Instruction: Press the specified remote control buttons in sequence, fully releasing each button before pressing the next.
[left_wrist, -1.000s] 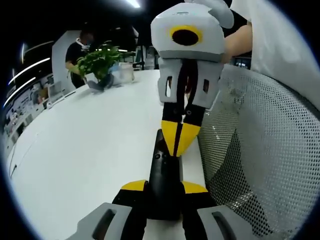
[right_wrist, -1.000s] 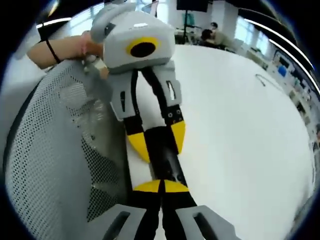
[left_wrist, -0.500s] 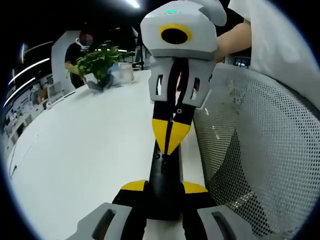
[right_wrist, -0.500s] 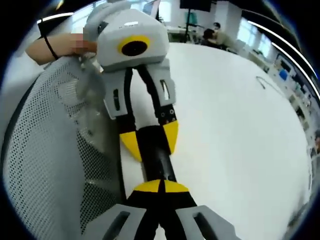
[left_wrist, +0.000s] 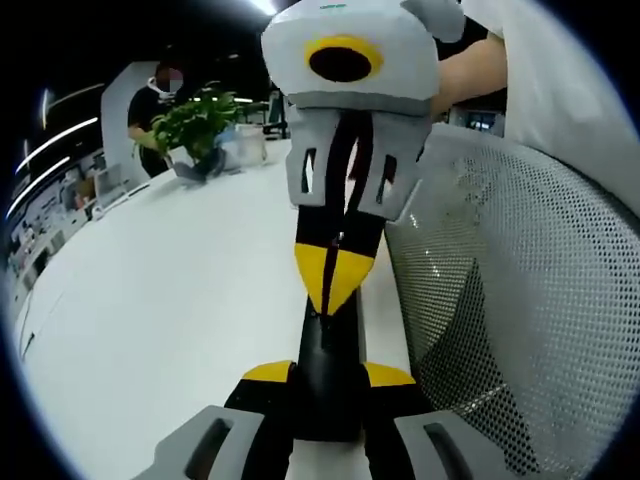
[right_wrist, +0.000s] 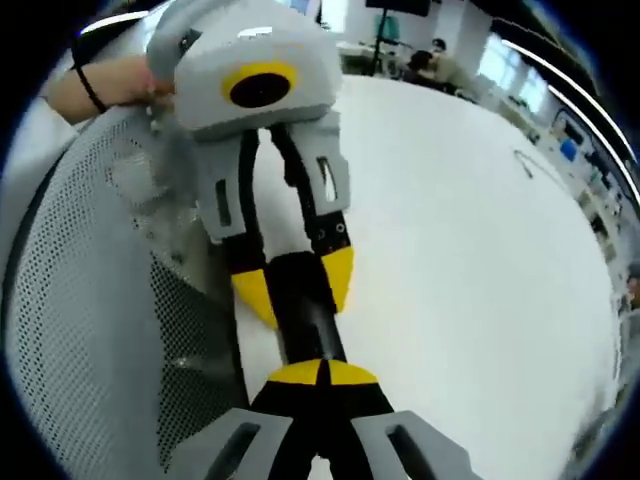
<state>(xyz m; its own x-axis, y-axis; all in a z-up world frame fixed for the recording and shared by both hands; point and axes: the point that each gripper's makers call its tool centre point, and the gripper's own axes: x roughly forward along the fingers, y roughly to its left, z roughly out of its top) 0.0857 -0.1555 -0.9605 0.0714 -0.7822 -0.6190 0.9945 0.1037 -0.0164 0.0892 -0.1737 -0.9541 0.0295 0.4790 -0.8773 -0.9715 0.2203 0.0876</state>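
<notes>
A black remote control is held lengthwise in my left gripper, whose yellow-tipped jaws are shut on its sides above the white table. My right gripper comes down from the top of the left gripper view, shut, its joined yellow tips resting on the remote's upper face. In the right gripper view my right gripper is shut at the bottom, right at the end of the remote control. Beyond it, my left gripper clamps the remote from both sides.
A grey mesh chair back stands close beside the table edge, seen again as the chair back. A potted plant and a person are at the far end. A thin cable lies on the table.
The right gripper has come nearer to the left gripper and shifted sideways, its shut tips staying on the remote. The left gripper still holds the remote.
</notes>
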